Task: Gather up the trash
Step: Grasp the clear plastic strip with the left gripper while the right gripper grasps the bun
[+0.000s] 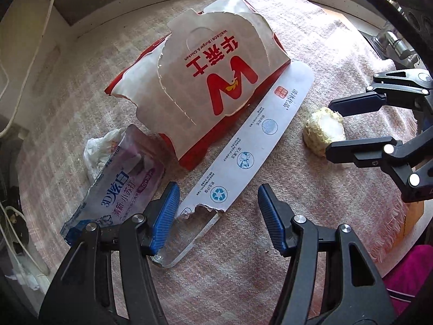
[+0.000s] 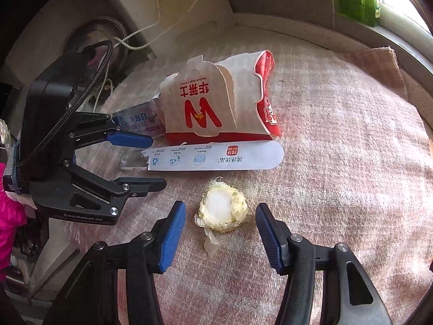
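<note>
On the pink woven cloth [image 1: 311, 40], from the left, a crumpled toothpaste pouch [image 1: 119, 178] lies beside a torn red-and-white takeaway box [image 1: 205, 81]. A long white card strip [image 1: 243, 146] runs along the box's near side. The left gripper [image 1: 217, 205] hangs over the strip's torn end, its 2 blue pads apart, one just beside the strip's edge. Farther right, a gnawed corn cob piece [image 2: 223, 210] sits between the right gripper's [image 2: 220, 233] spread pads, which do not touch it.
</note>
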Tool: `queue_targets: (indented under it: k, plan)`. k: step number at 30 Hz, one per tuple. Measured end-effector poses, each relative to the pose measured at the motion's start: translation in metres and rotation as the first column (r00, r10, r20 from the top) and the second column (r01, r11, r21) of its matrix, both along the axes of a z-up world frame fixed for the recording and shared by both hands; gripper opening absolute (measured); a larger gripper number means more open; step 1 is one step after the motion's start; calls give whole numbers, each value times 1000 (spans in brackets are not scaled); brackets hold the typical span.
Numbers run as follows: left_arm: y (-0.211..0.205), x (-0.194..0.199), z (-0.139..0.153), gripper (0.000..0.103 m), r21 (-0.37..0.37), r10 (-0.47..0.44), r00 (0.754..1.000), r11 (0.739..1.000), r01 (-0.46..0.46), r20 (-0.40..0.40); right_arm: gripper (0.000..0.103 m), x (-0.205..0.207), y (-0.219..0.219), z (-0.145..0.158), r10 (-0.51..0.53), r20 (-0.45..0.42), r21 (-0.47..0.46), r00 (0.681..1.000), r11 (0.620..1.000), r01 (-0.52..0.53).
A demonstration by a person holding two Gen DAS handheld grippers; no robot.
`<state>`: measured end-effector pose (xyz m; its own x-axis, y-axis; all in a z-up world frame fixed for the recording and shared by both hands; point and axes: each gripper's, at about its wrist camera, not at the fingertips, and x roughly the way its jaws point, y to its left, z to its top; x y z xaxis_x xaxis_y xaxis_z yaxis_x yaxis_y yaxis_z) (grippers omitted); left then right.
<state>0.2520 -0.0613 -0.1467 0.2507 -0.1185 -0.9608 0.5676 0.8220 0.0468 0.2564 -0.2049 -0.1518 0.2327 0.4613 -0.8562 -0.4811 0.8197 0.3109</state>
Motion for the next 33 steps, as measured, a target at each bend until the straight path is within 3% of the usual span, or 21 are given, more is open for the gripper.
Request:
queue_targets:
  k: [2,3,10,16,26,33]
  plan:
    - [-4,2,-3,59,-1,-16,1000,1000,16,-11,41,2,0,-3,2,-15,5,1000,1000,-2]
    - [-5,2,-4,50,-6,-23,999,1000,23,-23,39,3,0,-3,2,-19,12,1000,1000,-2]
    - [-10,0,-8,19,-67,-38,996,997,33,-77,38,7,-2,-3,-3,-27,23,1000,1000,3]
    - [-5,-18,-4,14,-125,-1,997,992,-9,-83,37,6,-18,-2,-29,-25,21,999,999,29]
    - [9,-67,-3,9,-285,69,992,953,-98,-108,37,-12,-45,0,-95,-39,55,995,994,97]
    - [19,-88,5,7,-302,116,989,943,-140,-95,37,-30,-60,5,-129,-37,84,991,988,132]
